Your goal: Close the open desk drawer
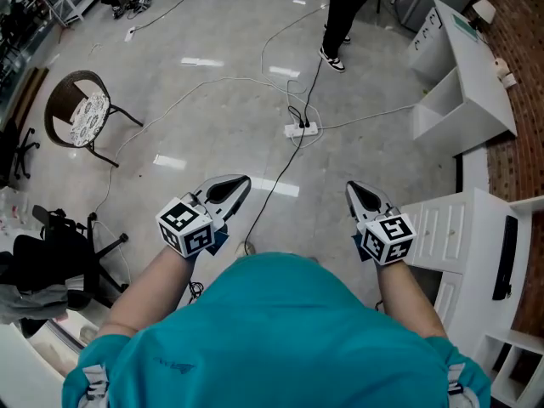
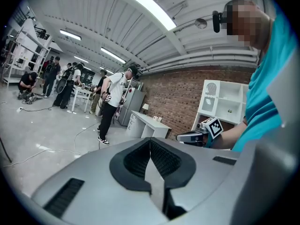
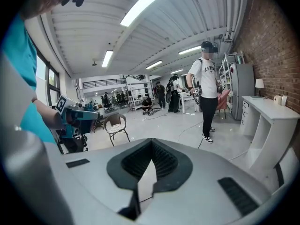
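Left gripper and right gripper are hovering, jaws pressed together, empty; drawer sitting at 3 o'clock, likely stiff, light-sliding; push front.

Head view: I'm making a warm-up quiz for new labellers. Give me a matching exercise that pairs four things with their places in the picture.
Things:
1. round chair
2. power strip
3. brick wall
4. black office chair

Places:
A. right edge, top
B. floor, centre, ahead of both grippers
C. lower left
D. upper left

Pairs: 1-D, 2-B, 3-A, 4-C
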`<control>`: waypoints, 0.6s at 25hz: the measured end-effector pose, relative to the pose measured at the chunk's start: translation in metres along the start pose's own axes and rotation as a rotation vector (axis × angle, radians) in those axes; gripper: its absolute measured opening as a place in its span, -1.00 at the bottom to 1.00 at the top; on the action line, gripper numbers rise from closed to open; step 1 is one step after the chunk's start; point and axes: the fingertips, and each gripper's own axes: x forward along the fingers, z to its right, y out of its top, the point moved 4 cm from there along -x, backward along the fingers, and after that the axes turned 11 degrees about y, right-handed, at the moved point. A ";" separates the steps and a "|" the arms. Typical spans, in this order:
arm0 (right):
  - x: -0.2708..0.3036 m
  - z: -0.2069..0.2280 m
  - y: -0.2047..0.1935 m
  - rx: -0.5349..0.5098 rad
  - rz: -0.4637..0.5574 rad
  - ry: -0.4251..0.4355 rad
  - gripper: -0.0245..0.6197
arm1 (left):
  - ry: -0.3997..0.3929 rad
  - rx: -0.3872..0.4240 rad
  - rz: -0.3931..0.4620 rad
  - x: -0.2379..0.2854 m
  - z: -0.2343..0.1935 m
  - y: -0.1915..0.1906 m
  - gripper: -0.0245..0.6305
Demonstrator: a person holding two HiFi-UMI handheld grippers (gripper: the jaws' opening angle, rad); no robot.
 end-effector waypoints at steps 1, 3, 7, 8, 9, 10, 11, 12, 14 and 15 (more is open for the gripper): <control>0.000 0.000 -0.001 0.000 0.000 0.000 -0.86 | -0.001 0.000 -0.001 0.001 0.001 0.000 -0.87; -0.002 0.001 -0.001 -0.001 0.000 -0.001 -0.86 | -0.002 0.000 -0.002 0.002 0.002 -0.001 -0.87; -0.004 0.001 -0.002 0.001 0.000 -0.004 -0.86 | -0.007 0.003 0.000 0.002 0.004 0.001 -0.87; -0.005 0.001 -0.002 0.001 -0.001 -0.005 -0.86 | -0.008 0.003 0.002 0.002 0.004 0.002 -0.87; -0.006 0.001 -0.002 0.001 -0.001 -0.006 -0.86 | -0.008 0.002 0.003 0.003 0.005 0.002 -0.87; -0.006 0.001 -0.002 0.000 -0.001 -0.006 -0.86 | -0.009 0.002 0.004 0.003 0.005 0.002 -0.87; -0.007 0.002 -0.002 0.000 -0.001 -0.006 -0.86 | -0.009 0.002 0.004 0.003 0.006 0.002 -0.87; -0.007 0.002 -0.002 -0.001 -0.001 -0.006 -0.86 | -0.010 0.002 0.004 0.003 0.006 0.002 -0.87; -0.007 0.001 -0.002 -0.002 0.000 -0.006 -0.86 | -0.010 0.001 0.004 0.003 0.007 0.002 -0.87; -0.007 0.000 -0.001 -0.003 0.001 -0.006 -0.86 | -0.010 0.000 0.005 0.002 0.007 0.002 -0.87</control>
